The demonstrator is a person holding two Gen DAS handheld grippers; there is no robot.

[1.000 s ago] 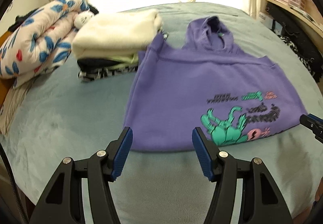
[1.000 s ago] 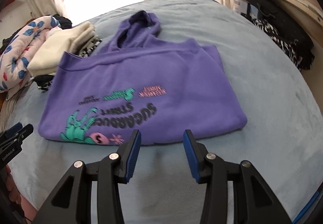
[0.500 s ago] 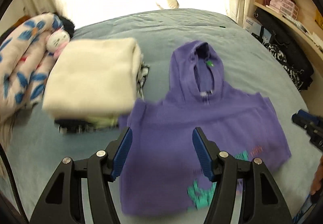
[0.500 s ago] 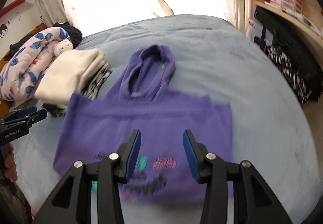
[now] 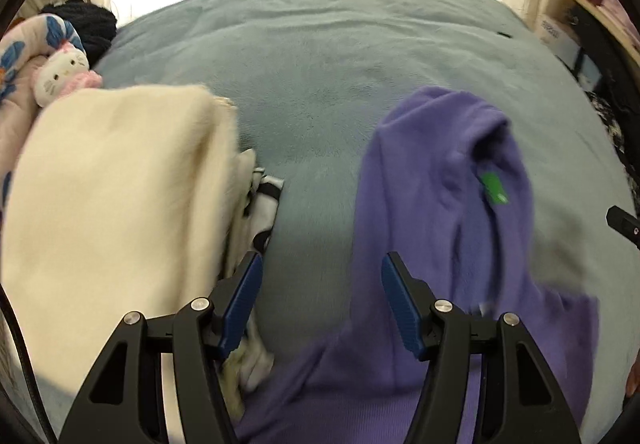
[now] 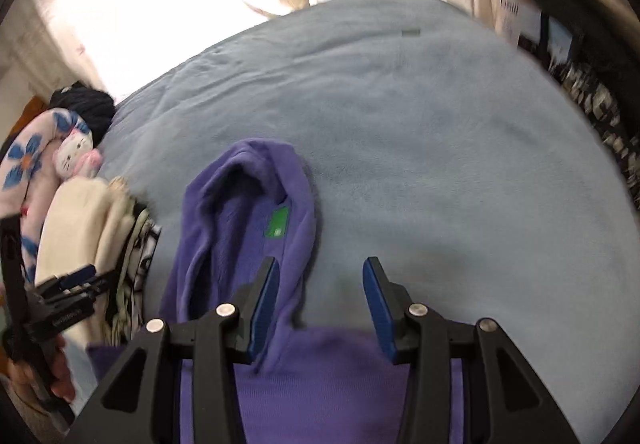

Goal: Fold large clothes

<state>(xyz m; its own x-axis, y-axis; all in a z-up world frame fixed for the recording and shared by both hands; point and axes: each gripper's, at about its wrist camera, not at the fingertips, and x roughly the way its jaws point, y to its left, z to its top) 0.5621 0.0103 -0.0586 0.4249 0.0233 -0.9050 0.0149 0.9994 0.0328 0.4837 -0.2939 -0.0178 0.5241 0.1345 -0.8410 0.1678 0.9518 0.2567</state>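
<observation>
A purple hoodie lies flat on the grey-blue bed, its hood stretched toward the window with a green label inside. My left gripper hovers open over the bedcover between the hood and a folded pile, nothing between its blue pads. My right gripper hangs open above the right edge of the hood where it joins the body, also holding nothing. The left gripper shows at the left edge of the right wrist view, held by a hand. The hoodie's lower part is hidden under the grippers.
A pile of folded clothes topped by a cream garment sits left of the hood. A flowered quilt with a cat plush lies beyond it. A shelf and dark patterned cloth border the bed's right side.
Both grippers have swept forward from the hoodie's hem, across its printed body, up to the hood end. Their jaws have kept the same gap.
</observation>
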